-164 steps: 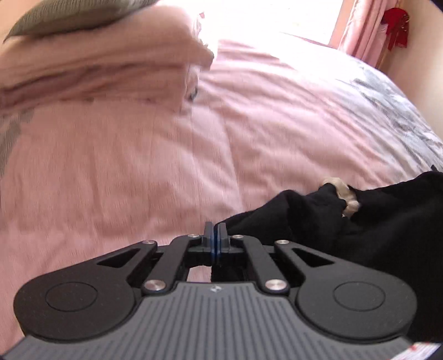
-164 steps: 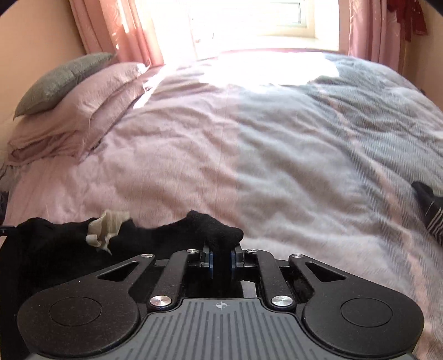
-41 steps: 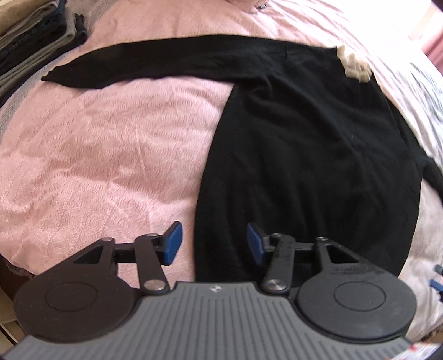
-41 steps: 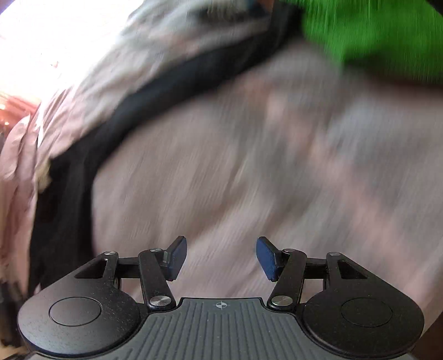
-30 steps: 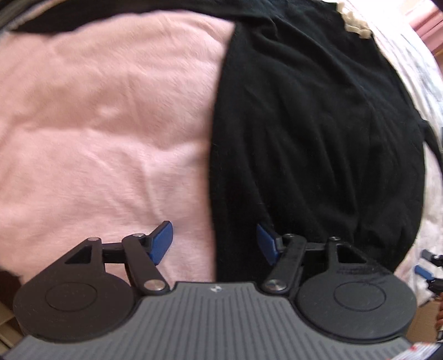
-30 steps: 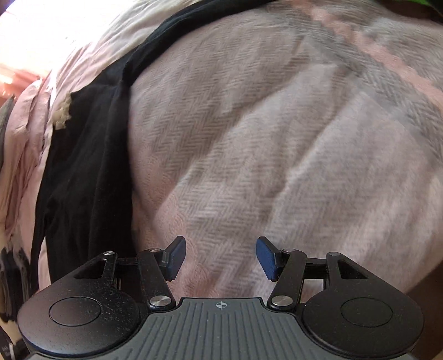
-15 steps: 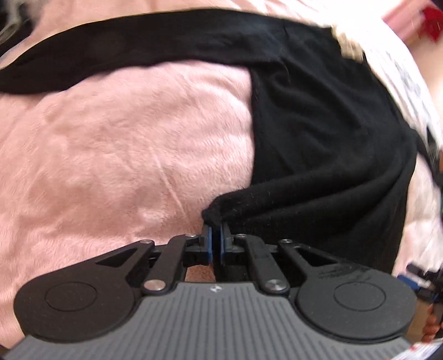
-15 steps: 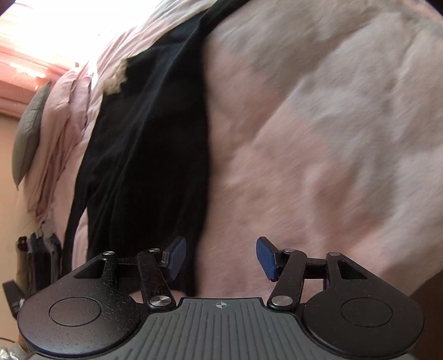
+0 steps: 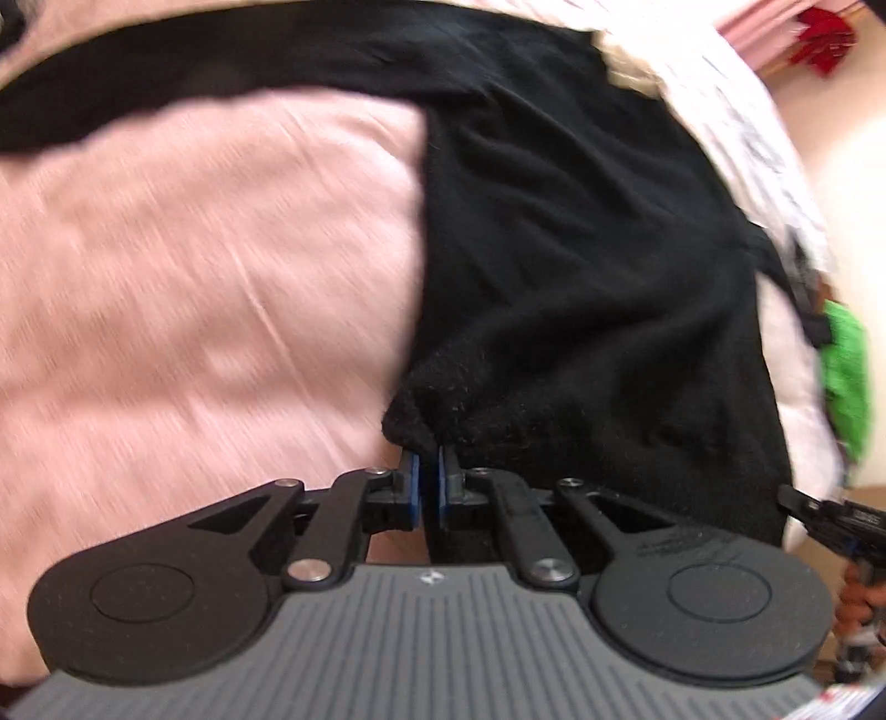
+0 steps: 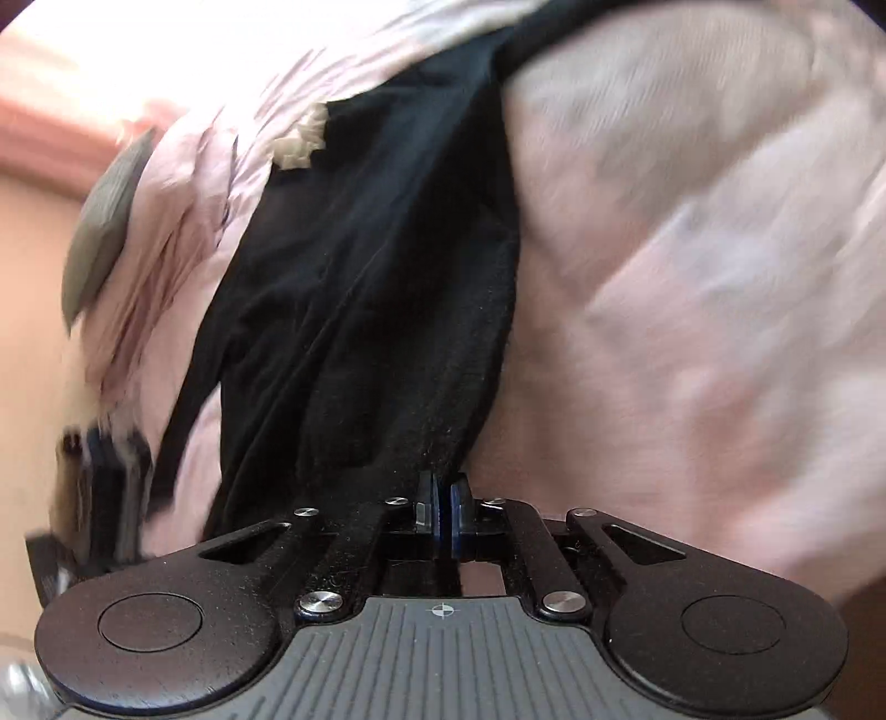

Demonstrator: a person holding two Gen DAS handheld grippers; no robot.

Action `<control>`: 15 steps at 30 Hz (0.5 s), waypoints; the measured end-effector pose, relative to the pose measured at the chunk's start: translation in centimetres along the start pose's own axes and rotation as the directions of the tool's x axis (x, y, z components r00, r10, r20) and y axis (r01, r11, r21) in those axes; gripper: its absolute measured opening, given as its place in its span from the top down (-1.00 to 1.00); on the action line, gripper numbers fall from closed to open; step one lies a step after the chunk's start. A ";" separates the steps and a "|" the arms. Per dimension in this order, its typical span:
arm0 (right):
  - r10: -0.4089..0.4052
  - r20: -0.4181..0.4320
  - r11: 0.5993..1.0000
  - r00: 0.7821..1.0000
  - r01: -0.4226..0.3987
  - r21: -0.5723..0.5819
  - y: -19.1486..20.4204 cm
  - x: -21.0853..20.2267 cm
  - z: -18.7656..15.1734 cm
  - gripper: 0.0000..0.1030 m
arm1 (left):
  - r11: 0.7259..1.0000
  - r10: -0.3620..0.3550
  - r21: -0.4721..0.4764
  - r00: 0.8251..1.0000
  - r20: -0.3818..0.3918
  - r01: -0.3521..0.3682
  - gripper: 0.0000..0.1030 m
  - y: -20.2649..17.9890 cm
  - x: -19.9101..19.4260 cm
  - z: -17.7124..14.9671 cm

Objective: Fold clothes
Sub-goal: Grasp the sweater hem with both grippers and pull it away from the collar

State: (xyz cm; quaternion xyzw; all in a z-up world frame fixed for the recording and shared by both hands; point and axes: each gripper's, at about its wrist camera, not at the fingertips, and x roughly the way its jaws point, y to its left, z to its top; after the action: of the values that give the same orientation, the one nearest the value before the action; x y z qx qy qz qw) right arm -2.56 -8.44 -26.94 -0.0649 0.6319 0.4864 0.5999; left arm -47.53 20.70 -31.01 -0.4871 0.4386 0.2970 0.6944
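Note:
A black long-sleeved sweater (image 9: 581,232) lies spread on the pink bedcover (image 9: 210,266), one sleeve stretched across the far left. A pale label shows at its collar (image 9: 628,75). My left gripper (image 9: 426,471) is shut on the sweater's near left hem corner, which bunches above the blue pads. In the right wrist view the same black sweater (image 10: 376,266) runs away from me, and my right gripper (image 10: 442,493) is shut on its near right hem corner, the cloth pulled taut into folds. The right gripper (image 9: 830,518) also shows at the left view's right edge.
A grey cushion (image 10: 102,221) on pink pillows lies at the bed's head. A green garment (image 9: 844,376) hangs at the bed's right edge. The pale bedcover (image 10: 692,249) stretches right of the sweater. Pink curtains and a red ornament (image 9: 822,41) are beyond the bed.
Both grippers were open over the hem; the left one shut on its corner first, then the right one shut on the other corner. Both have lifted the hem a little.

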 end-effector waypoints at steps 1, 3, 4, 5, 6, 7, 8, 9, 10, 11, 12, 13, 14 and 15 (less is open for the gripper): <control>-0.023 -0.012 1.000 1.000 0.022 -0.017 -0.9 -1.1 -0.1 1.00 | 1.000 -0.031 -0.003 0.999 -0.014 0.031 0.93 -0.8 0.1 -1.2; -0.070 -0.024 0.997 0.997 0.070 -0.018 -2.8 -2.2 -0.2 1.00 | 0.999 -0.030 0.018 0.999 -0.020 0.030 0.99 -2.1 0.6 -3.7; -0.081 -0.032 0.997 0.996 0.081 -0.014 -3.6 -1.9 -0.3 1.00 | 1.000 0.001 0.026 0.999 -0.032 0.000 1.00 -2.6 1.4 -4.9; -0.090 -0.036 0.996 0.995 0.090 -0.020 -4.2 -1.4 -0.3 1.00 | 0.999 0.030 0.018 0.999 -0.043 -0.029 1.00 -2.7 2.2 -6.0; -0.111 -0.052 0.993 0.992 0.109 -0.043 -4.5 -0.3 -0.4 1.00 | 0.998 0.063 -0.011 0.997 -0.054 -0.064 1.00 -2.6 3.3 -7.3; -0.131 -0.073 0.990 0.989 0.127 -0.058 -4.7 0.9 -0.3 1.00 | 0.995 0.087 -0.037 0.995 -0.058 -0.089 1.00 -2.4 4.0 -8.1; -0.150 -0.101 0.987 0.984 0.143 -0.072 -4.8 2.1 -0.2 1.00 | 0.991 0.106 -0.072 0.993 -0.044 -0.109 1.00 -2.4 4.4 -8.9; -0.182 -0.142 0.981 0.973 0.169 -0.099 -4.7 3.3 -0.2 1.00 | 0.989 0.113 -0.099 0.993 -0.015 -0.114 1.00 -2.5 4.3 -9.4; -0.220 -0.170 0.970 0.961 0.197 -0.144 -4.5 4.3 0.1 0.95 | 0.987 0.109 -0.124 0.994 0.021 -0.106 0.98 -2.8 3.8 -9.8; -0.222 -0.166 0.966 0.961 0.194 -0.169 -4.2 4.4 0.1 0.77 | 0.985 0.097 -0.146 0.994 0.052 -0.089 0.82 -2.9 3.3 -10.0; -0.208 -0.157 0.968 0.966 0.181 -0.172 -4.1 4.1 0.2 0.65 | 0.983 0.082 -0.169 0.993 0.083 -0.067 0.62 -3.0 2.8 -10.2; -0.184 -0.148 0.976 0.972 0.162 -0.149 -4.3 3.8 0.4 0.34 | 0.980 0.074 -0.193 0.990 0.118 -0.050 0.56 -3.1 2.4 -10.3; -0.159 -0.133 0.983 0.978 0.145 -0.109 -4.8 3.3 0.5 0.14 | 0.979 0.065 -0.203 0.988 0.141 -0.036 0.50 -3.2 2.2 -10.2; -0.135 -0.115 0.990 0.984 0.128 -0.061 -5.2 2.9 0.7 0.10 | 0.978 0.053 -0.206 0.986 0.157 -0.020 0.46 -3.4 2.2 -10.1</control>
State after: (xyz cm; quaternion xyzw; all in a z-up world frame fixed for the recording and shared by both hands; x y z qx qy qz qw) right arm 0.54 -9.18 -31.99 -0.1514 0.6476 0.4577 0.5901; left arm -46.95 9.99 -33.04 -0.5219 0.3571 0.3916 0.6684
